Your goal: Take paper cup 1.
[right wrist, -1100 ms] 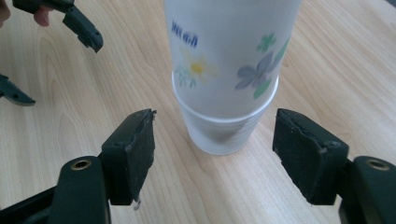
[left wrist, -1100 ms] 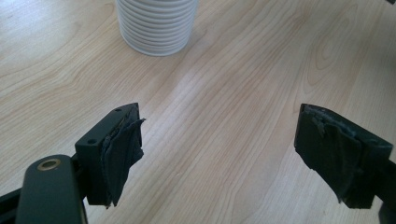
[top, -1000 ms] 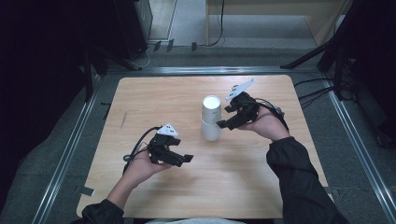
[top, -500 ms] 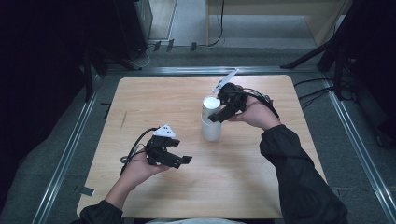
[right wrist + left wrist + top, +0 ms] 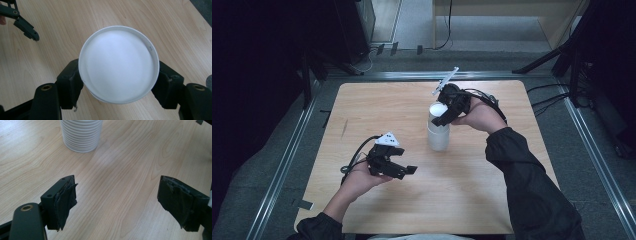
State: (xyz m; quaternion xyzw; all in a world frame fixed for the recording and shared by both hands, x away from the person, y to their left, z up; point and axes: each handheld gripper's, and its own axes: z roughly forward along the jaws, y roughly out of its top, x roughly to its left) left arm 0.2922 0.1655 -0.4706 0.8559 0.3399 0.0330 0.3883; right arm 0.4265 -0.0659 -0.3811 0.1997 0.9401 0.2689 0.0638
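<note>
A stack of white ribbed cups [image 5: 438,135] stands upside down in the middle of the wooden table [image 5: 492,200]. My right gripper [image 5: 440,116] comes down on it from above. In the right gripper view the round white base of the top cup [image 5: 118,67] sits between the jaws, which have just been closing and now touch it on both sides. My left gripper [image 5: 408,170] rests low over the table, left of and nearer than the stack, open with nothing between its jaws. The left gripper view shows the left gripper [image 5: 117,202] aimed past the foot of the stack [image 5: 81,135].
The table's metal frame [image 5: 282,165] runs along both sides. Cables [image 5: 557,95] lie on the floor at the right and behind the table. The left gripper [image 5: 25,25] appears at the upper left of the right gripper view.
My right hand has moved from beside the stack up over its top, and the jaws have closed around the top cup. The left hand has stayed put.
</note>
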